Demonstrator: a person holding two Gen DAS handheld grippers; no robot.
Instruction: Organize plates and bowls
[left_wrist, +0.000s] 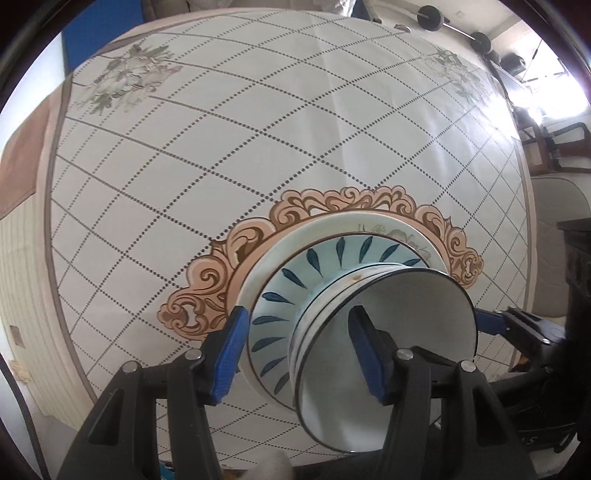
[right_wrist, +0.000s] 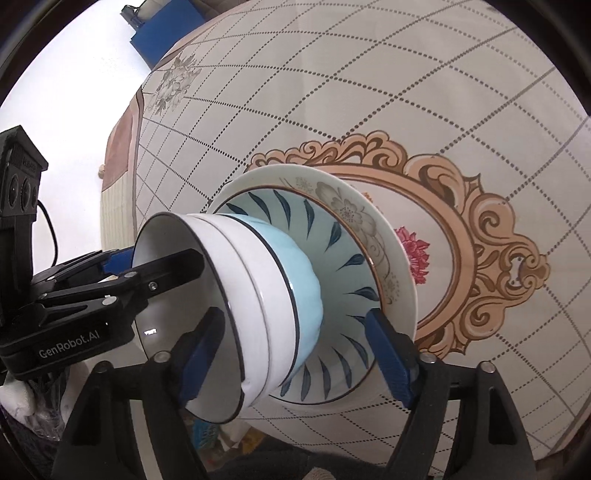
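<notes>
Two grippers are working at one stack of dishes on the checked tablecloth (left_wrist: 258, 122). On the left side, the left gripper (left_wrist: 299, 354) has one blue finger inside the top white bowl (left_wrist: 388, 332) and one outside it, so it seems to pinch the bowl's wall. Under that bowl sit more white bowls, then a light blue bowl (right_wrist: 303, 280), then a leaf-pattern bowl (right_wrist: 332, 266), then a flower plate (right_wrist: 351, 210) at the bottom. Big dishes go low so the pile stays steady. On the right, the right gripper (right_wrist: 295, 354) has its jaws wide apart around the stack, squeezing nothing.
</notes>
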